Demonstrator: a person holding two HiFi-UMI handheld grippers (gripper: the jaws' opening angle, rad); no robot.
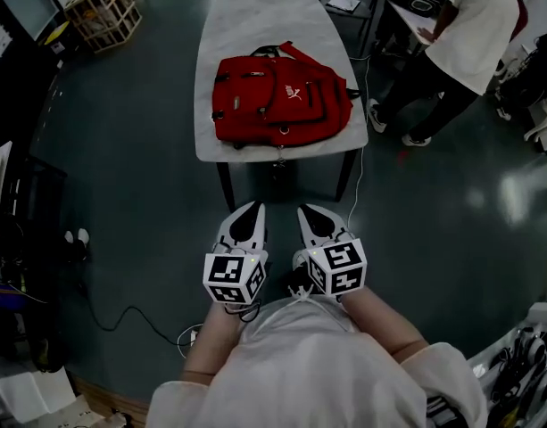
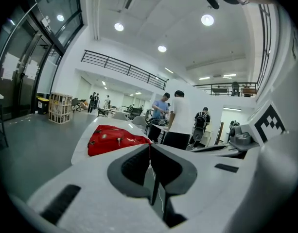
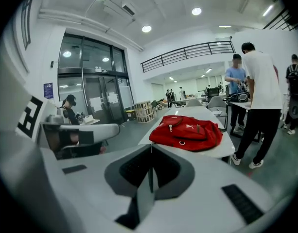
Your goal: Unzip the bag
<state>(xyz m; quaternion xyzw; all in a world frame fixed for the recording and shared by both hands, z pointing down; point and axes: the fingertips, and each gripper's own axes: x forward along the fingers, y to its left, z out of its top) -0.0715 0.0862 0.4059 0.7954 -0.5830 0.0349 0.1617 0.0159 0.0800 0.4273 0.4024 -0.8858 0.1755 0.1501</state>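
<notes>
A red backpack (image 1: 280, 97) lies flat on the white table (image 1: 260, 20), its zippers closed as far as I can see. It also shows ahead in the left gripper view (image 2: 112, 139) and the right gripper view (image 3: 187, 131). My left gripper (image 1: 251, 209) and right gripper (image 1: 310, 212) hang side by side over the floor, short of the table's near edge, well apart from the bag. Both have their jaws pressed together with nothing between them (image 2: 149, 145) (image 3: 151, 145).
A person in a white shirt (image 1: 460, 34) stands at a desk to the right of the table. A wooden crate (image 1: 101, 9) sits at the far left. A cable (image 1: 121, 315) runs across the dark floor at lower left.
</notes>
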